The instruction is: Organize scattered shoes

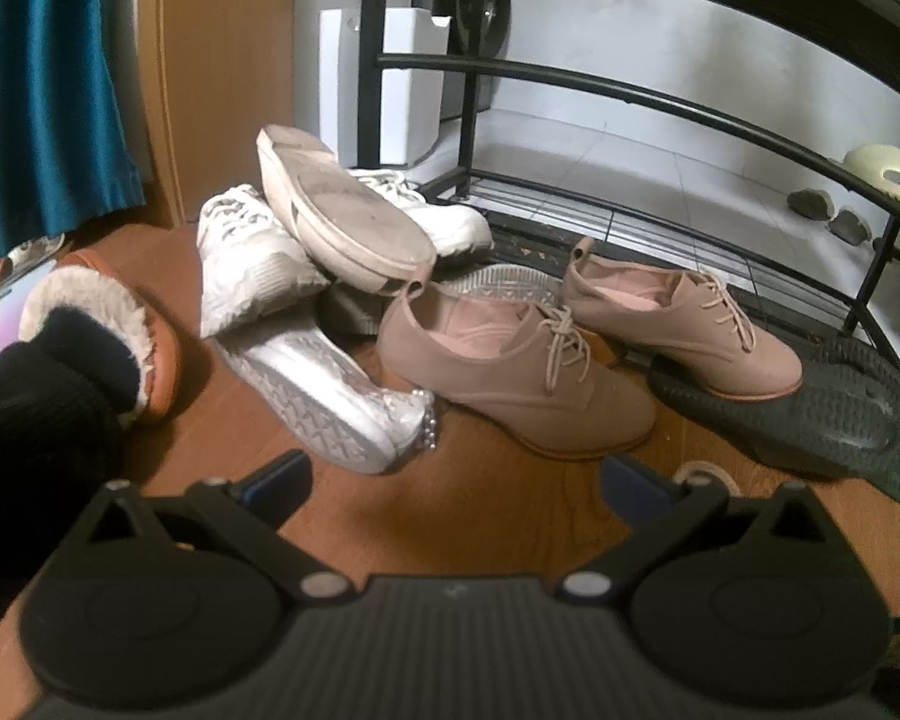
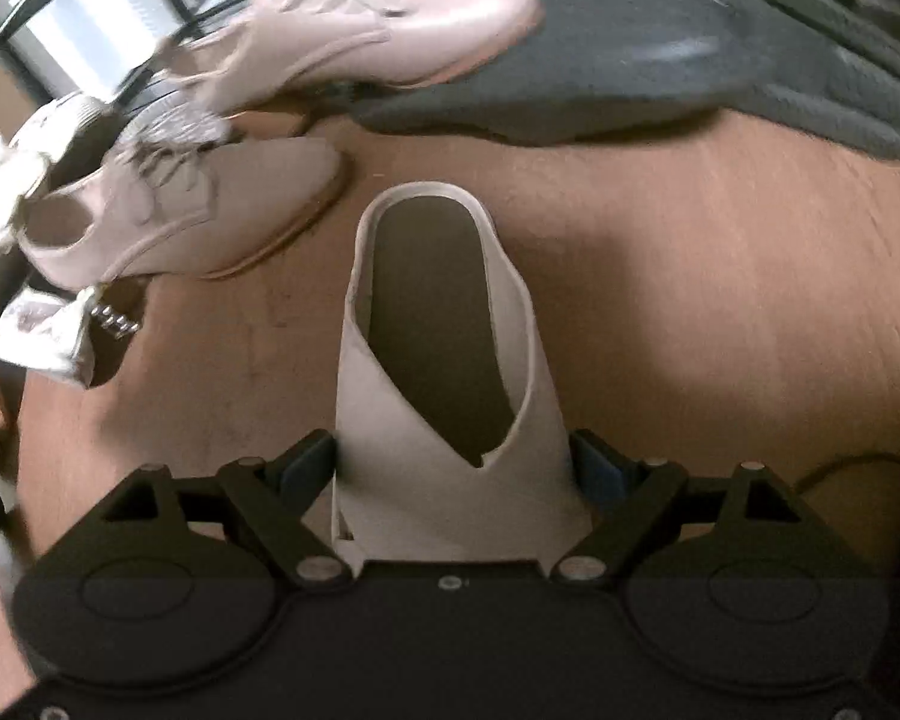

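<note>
Looking along our left gripper [image 1: 456,480], we see its blue-padded fingers spread wide with nothing between them, poised above the brown wooden floor [image 1: 480,510]. Ahead lies the scattered pile. Two tan lace-up heeled shoes stand upright side by side: the nearer tan shoe [image 1: 510,372] just ahead of the fingers, the farther tan shoe [image 1: 684,324] to its right, its heel resting on the edge of a dark green slipper sole [image 1: 810,414]. To the left, an overturned beige sole [image 1: 342,210] leans across two white sneakers [image 1: 252,258], and a silver shoe [image 1: 330,396] lies on its side below them, its patterned sole facing us. A fur-lined orange slipper [image 1: 102,312] sits at far left, worn on a foot in a black sock [image 1: 60,360]. Behind stands a black metal shoe rack [image 1: 690,102], with a pale cream slipper [image 1: 882,174] on its right end.

Turning to the right wrist view, we find our right gripper [image 2: 453,462] pointing steeply down, its fingers at either side of a white open-toed mule [image 2: 444,360] lying on the floor. The pads sit right against the shoe's flanks, though we cannot tell for certain that they press it. Both tan shoes appear blurred at upper left, beside a dark grey mat [image 2: 690,60].
</note>
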The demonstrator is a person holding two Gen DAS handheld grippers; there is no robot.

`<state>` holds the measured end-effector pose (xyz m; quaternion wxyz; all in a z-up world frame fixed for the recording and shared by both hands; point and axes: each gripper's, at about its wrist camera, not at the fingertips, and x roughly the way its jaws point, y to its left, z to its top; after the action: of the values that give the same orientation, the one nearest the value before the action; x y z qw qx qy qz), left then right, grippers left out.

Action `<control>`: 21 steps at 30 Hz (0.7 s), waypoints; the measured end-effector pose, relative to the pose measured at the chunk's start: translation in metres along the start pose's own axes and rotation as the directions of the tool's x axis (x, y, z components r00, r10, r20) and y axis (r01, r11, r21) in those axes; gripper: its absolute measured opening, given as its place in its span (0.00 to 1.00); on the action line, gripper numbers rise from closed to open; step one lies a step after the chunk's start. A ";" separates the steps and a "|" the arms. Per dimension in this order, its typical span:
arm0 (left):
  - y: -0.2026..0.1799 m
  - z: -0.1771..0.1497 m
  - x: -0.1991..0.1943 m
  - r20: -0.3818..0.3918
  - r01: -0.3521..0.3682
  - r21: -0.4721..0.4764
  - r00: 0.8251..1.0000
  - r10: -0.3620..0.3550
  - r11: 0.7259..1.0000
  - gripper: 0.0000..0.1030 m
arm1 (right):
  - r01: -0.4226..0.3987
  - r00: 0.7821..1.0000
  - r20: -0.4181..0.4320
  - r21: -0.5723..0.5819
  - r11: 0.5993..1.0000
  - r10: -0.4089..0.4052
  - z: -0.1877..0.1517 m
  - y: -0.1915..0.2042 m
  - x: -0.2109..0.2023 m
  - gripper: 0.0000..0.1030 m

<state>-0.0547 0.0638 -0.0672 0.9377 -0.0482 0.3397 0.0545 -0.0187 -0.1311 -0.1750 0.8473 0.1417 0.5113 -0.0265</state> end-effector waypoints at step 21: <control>0.010 0.004 0.010 0.008 -0.044 -0.031 0.999 0.045 0.999 1.00 | -0.356 0.913 0.293 0.229 0.906 0.285 0.022 -0.054 -0.080 0.99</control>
<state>-0.0462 0.0750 -0.0708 0.9369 -0.0547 0.3357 0.0808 -0.0480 -0.1966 -0.1073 0.8698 0.3369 0.3595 0.0250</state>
